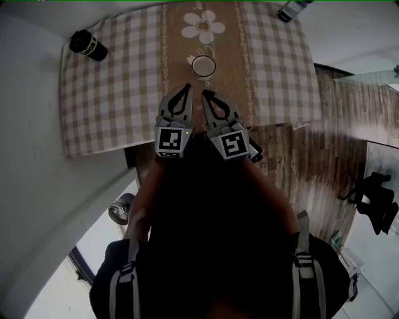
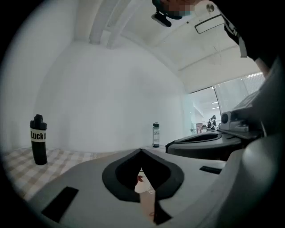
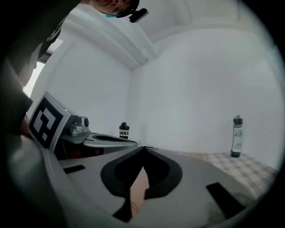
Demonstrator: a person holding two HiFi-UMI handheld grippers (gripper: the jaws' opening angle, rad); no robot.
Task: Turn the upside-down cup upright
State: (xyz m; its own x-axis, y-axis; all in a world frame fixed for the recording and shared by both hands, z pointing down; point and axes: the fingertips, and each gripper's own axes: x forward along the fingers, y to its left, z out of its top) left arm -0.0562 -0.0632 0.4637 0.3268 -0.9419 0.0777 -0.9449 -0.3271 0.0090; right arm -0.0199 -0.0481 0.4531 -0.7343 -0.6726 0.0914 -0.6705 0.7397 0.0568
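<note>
The cup (image 1: 203,65) stood alone on the brown runner (image 1: 181,68) of the surface (image 1: 280,75). Where was it from the tools? *(Desk)*

At 12 o'clock from both, near but apart. A black bottle (image 1: 87,45) was well off at its 10 o'clock on the checked cloth (image 1: 112,93), and a second bottle (image 1: 290,9) at its 2 o'clock. *(Photographer)*

And the tools themselves? *(Desk)*

The left tool (image 1: 186,88) and the right tool (image 1: 204,94) were held side by side, level, both clenched tight on nothing. Each one's own view showed its jaws meeting at the tips. *(Photographer)*

How would the cup have handled? *(Desk)*

It looked like a small white glazed mug, so probably stiff, fairly light, smooth enough to slip and apt to chip if dropped. From above only a pale ring showed. I could not say for sure whether that was its foot or its mouth. *(Photographer)*

Where to take hold? *(Desk)*

Across the round wall, I judged, with one tool opened wide and closed on opposite sides. The handle (image 1: 190,59), jutting towards 10 o'clock, looked too small for a sure pinch. A firm grip low on the wall would have left room to roll it over. *(Photographer)*
</note>
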